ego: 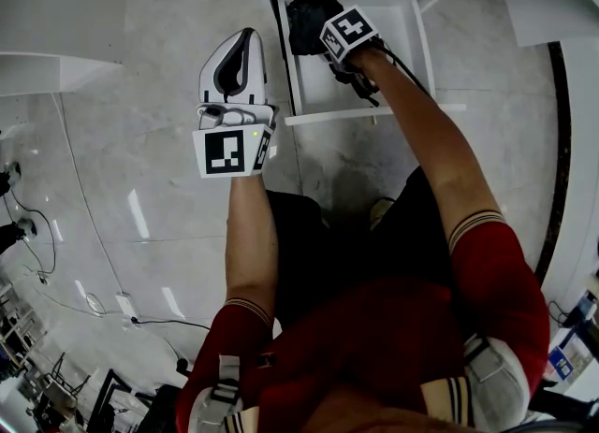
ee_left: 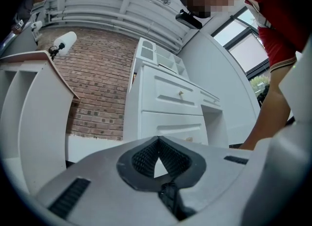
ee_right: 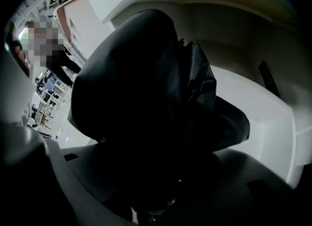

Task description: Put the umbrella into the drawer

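Holding the black umbrella (ego: 312, 20) in my right gripper (ego: 351, 48), jaws set wide and pinching its bundled fabric, pointed steeply down into the open white drawer (ego: 402, 57). Umbrella is inside the drawer at its back left corner; can't tell whether it touches the bottom. Left gripper (ego: 245, 40) hangs just left of the drawer over the pale floor (ego: 140, 94), jaws pressed together with nothing between them, facing the white cabinet (ee_left: 170, 103).

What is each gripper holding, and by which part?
The right gripper clamps the folded black umbrella around its bundled fabric; the left gripper holds nothing.
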